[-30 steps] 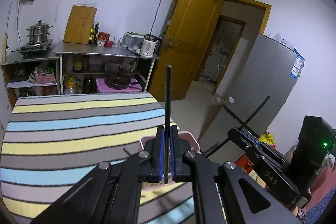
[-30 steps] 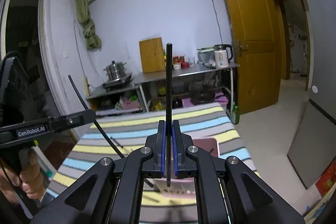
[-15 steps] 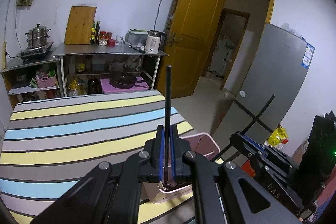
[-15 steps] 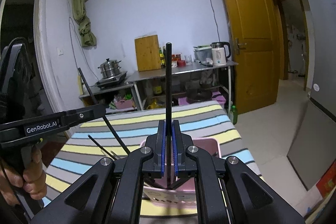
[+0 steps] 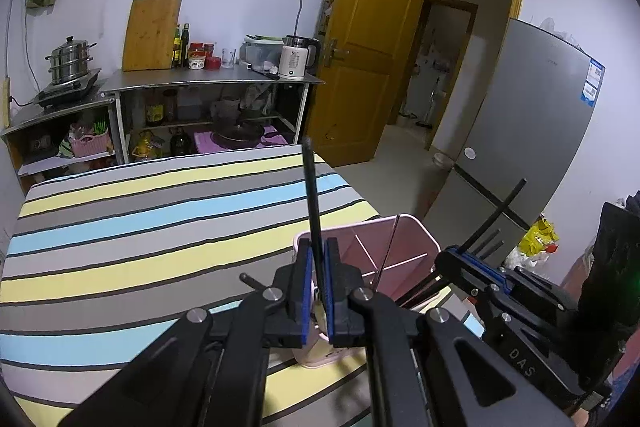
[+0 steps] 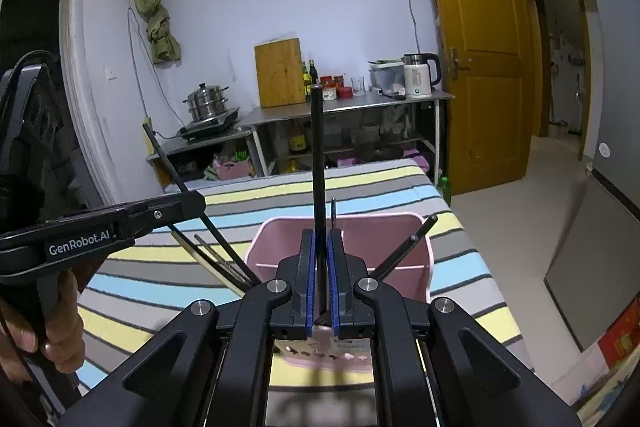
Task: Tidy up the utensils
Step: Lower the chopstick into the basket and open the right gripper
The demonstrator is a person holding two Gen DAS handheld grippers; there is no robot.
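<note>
A: What's changed on the left?
B: The left gripper (image 5: 316, 279) has come in over the pink bin (image 5: 416, 227). A second ago the bin sat small ahead of it; now it is just under the fingers, which are clamped narrow on a black chopstick (image 5: 310, 195) standing upright.

A: And the right?
B: The right gripper (image 6: 321, 279) has closed in too. Its fingers pinch another chopstick (image 6: 317, 155), also upright, with the bin (image 6: 400, 223) now filling the space right below.

A: So for the task?
B: I'd judge both sticks are about ready to be lowered into a compartment. Others already lean inside, a pair at the bin's right corner (image 6: 404, 247).

A: The surface?
B: A striped cloth (image 5: 140, 227) covers it, and the bin sits at its near right edge.

A: The room?
B: Steamer pot (image 5: 70, 61) far left, cutting board (image 5: 150, 33), kettle (image 5: 296, 61), yellow door (image 5: 372, 39), grey fridge (image 5: 528, 131) to the right.
</note>
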